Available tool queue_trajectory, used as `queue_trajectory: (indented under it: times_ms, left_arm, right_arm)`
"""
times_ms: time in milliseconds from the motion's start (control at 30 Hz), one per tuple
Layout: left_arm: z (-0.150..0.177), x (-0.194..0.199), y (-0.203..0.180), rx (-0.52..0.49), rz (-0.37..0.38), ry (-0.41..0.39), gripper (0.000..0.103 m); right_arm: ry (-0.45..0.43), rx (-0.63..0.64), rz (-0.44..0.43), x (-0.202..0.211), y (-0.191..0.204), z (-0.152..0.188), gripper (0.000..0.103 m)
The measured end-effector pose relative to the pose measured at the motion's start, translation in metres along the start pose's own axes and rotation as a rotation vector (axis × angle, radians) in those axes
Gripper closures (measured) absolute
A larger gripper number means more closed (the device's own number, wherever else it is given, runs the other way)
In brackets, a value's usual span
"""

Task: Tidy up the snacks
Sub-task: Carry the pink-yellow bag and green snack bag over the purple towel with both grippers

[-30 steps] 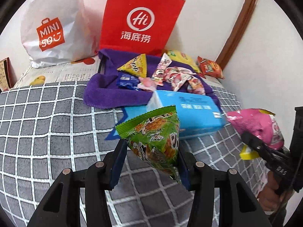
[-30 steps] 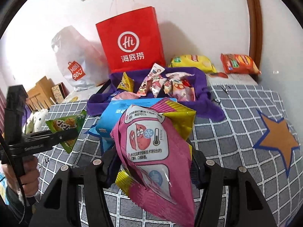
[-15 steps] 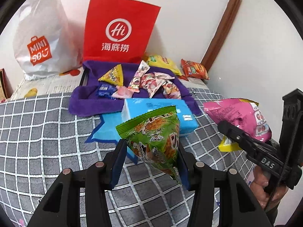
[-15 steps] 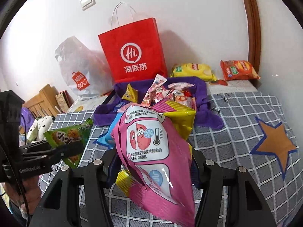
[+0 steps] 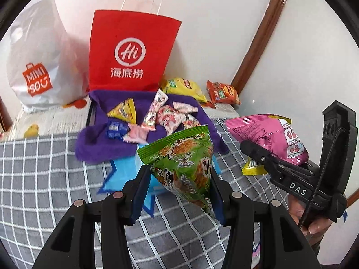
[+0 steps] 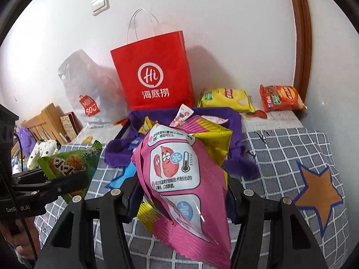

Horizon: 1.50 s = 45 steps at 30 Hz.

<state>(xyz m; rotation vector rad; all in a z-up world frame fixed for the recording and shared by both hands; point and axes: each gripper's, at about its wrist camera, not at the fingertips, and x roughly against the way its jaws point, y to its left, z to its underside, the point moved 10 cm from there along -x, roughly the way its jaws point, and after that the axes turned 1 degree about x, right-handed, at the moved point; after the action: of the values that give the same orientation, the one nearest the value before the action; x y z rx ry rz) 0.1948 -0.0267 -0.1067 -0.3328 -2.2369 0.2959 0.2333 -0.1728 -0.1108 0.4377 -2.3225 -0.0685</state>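
2 grippers, 1 snack bag each, above the checked bed cover

Left gripper point(image 5: 179, 179) jaws clamp 1 green snack bag point(image 5: 182, 161); right gripper point(image 6: 181, 192) jaws clamp 1 pink sweet-potato bag point(image 6: 177, 179). Behind: 1 purple cloth tray point(image 5: 143, 105) of small packets, 2 chip bags by the wall.

Both wrist views are bright and evenly lit by soft, diffuse light, with the white wall point(image 6: 224, 33) near overexposure toward 10 o'clock in the right view. The red paper bag point(image 6: 154, 74) casts a soft shadow on the wall toward 3 o'clock, and the pink snack packet point(image 6: 179, 179) carries small specular glints on its glossy film. Fisheye distortion bows the brown door frame point(image 5: 258, 35) and the grid of the checked cover point(image 5: 44, 179), and a black vignette rings every corner.
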Motion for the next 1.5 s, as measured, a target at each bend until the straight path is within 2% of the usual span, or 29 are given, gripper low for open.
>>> queue_trajectory:
  times_ms: [333,533,700,867,1100,1200,1500]
  left_arm:
    - [-0.065,-0.013,0.019,-0.028,-0.059,-0.039,0.056]
    - [-0.103,-0.029,0.041,0.000,-0.110,-0.041,0.056]
    - [-0.131,-0.038,0.052,0.019,-0.088,-0.061,0.056]
    - [-0.153,-0.053,0.062,0.010,-0.114,-0.077,0.055]
    - [-0.156,-0.079,0.079,0.023,-0.123,-0.076,0.055]
    - [-0.150,-0.096,0.086,0.036,-0.118,-0.031,0.056]
    - [-0.139,-0.124,0.091,0.062,-0.072,0.038,0.055]
  right_arm:
    - [-0.061,0.040,0.049,-0.024,-0.001,-0.065,0.044]
    - [-0.060,0.033,0.066,-0.053,-0.005,-0.094,0.044]
    - [-0.051,0.005,0.055,-0.078,-0.008,-0.115,0.044]
    - [-0.036,-0.001,0.056,-0.102,-0.008,-0.128,0.044]
    - [0.001,-0.006,0.037,-0.138,-0.008,-0.126,0.044]
    - [0.030,0.004,0.039,-0.155,-0.009,-0.120,0.044]
    - [0.117,0.043,0.074,-0.186,-0.019,-0.098,0.044]
